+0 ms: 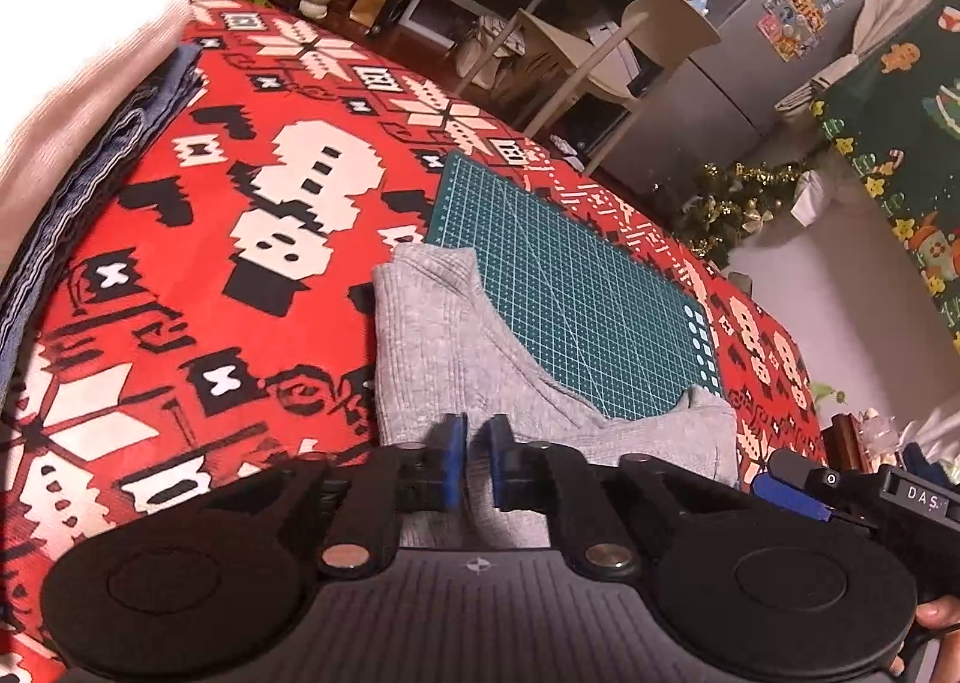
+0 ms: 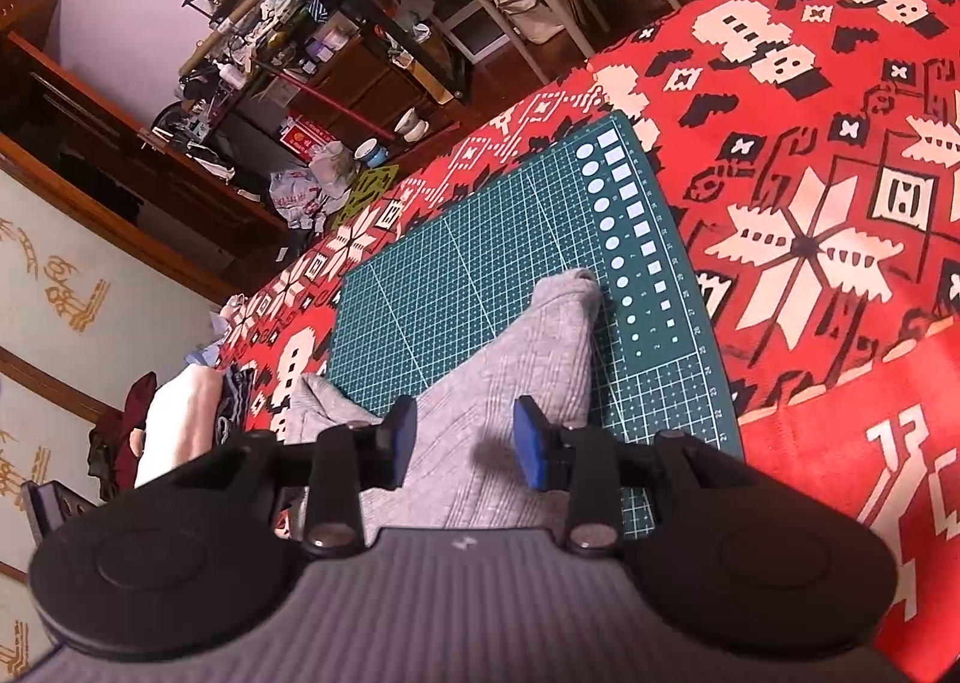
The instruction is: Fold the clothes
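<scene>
Red cloth (image 1: 180,323) w/ green mat (image 1: 570,287) mid-frame: left gripper (image 1: 477,464) pinches grey top (image 1: 438,347), right gripper (image 2: 465,437) spread over it; next, prob. clamp & fold.

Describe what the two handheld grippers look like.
Both the left gripper and the right gripper are black plastic, with two fingers tipped by blue pads, silver bolts at the finger pivots, round black discs on either side, and a ribbed grey body behind. No cables or sleeves show.
</scene>
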Motion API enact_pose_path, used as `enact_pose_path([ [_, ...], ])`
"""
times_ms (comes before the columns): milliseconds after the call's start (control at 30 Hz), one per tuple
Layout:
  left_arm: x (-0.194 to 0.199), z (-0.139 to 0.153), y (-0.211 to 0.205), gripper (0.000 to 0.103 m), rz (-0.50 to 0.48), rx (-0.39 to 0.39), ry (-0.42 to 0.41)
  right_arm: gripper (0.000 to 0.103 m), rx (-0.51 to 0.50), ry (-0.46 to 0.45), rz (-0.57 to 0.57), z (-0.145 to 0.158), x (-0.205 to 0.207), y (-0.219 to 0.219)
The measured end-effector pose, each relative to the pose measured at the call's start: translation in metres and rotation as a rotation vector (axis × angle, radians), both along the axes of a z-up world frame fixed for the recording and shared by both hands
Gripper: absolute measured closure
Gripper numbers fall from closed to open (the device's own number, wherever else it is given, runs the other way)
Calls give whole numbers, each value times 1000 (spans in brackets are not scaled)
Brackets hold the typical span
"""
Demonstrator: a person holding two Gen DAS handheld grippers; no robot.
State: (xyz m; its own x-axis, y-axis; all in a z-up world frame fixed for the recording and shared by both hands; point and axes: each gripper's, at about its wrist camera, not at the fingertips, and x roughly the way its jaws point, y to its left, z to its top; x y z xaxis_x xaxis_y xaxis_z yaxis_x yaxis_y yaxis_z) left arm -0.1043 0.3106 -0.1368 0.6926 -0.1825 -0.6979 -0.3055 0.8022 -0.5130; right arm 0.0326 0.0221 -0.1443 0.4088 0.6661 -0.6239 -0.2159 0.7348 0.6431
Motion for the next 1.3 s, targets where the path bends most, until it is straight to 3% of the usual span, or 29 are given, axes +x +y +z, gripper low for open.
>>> enact_pose_path([
  [200,-13,26,-11,101,31,97,-75,65,-1,-57,-38,-2,1,-6],
  [300,-17,32,-14,101,34,128,-90,97,15,-53,-59,-9,4,-7],
  [500,-2,14,-12,101,44,164,-9,97,-18,-29,-55,-28,12,2],
  [567,1,8,-10,101,54,167,13,103,-46,-10,-57,-37,15,4],
  [700,2,3,-7,101,58,159,32,103,-41,16,-67,-41,20,3],
  [833,1,2,-9,101,61,158,35,94,-2,-17,-65,-27,19,4],
  [1033,3,-1,-6,100,69,139,36,94,-19,12,29,-37,16,24],
  [1200,3,0,-5,99,71,135,33,93,13,13,82,-20,-1,34],
  [1300,3,0,-5,99,71,134,32,93,-32,44,137,-24,-15,47],
])
